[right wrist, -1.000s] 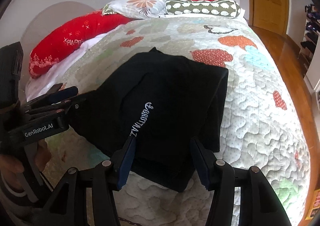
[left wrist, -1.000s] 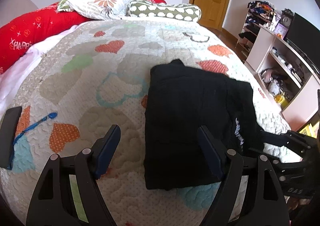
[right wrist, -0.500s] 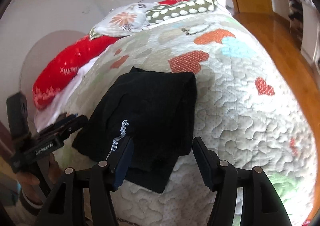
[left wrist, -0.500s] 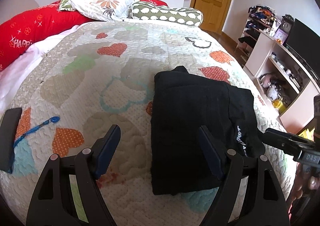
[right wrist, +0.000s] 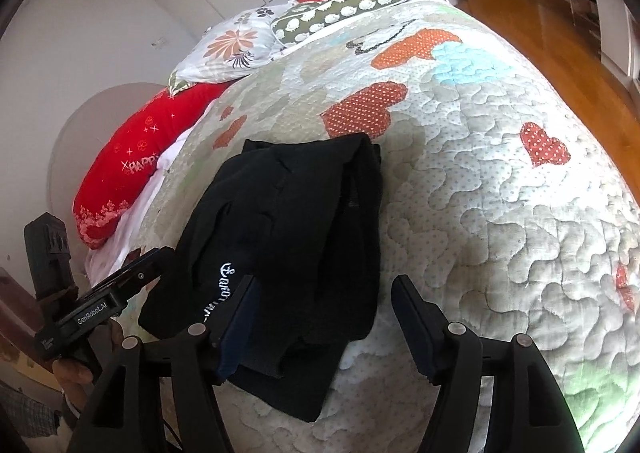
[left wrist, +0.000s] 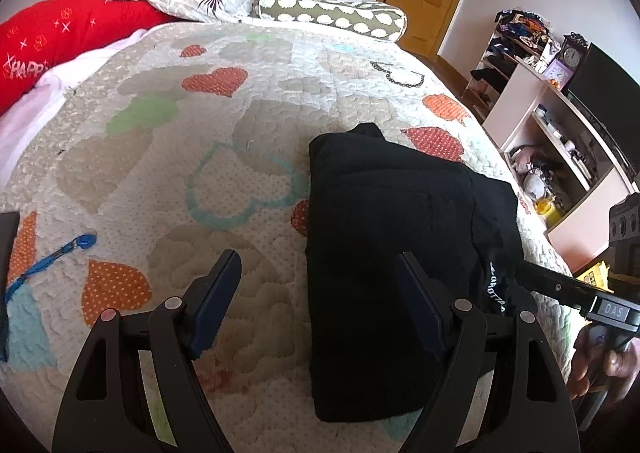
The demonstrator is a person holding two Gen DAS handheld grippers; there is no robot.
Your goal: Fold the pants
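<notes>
Pants [left wrist: 392,253] lie as a compact black bundle near the bed's [left wrist: 168,157] foot edge, toward its right side, white lettering on the near flap. We judge the fold done, or one tidy-up short.

Left gripper [left wrist: 316,305] hovers over the quilt and the bundle's left edge, fingers wide apart, nothing between them. Right gripper [right wrist: 324,317]: jaws opening, its left finger over the near flap, no cloth pinched.

Next move, in our judgement: either lift both hands clear, or square the loose near corner that sticks out in the right wrist view; that needs a shallow pinch on the top layer only.

Against a second ago: the right gripper has rolled and drawn back, its jaws wider; the bundle keeps its shape.
</notes>
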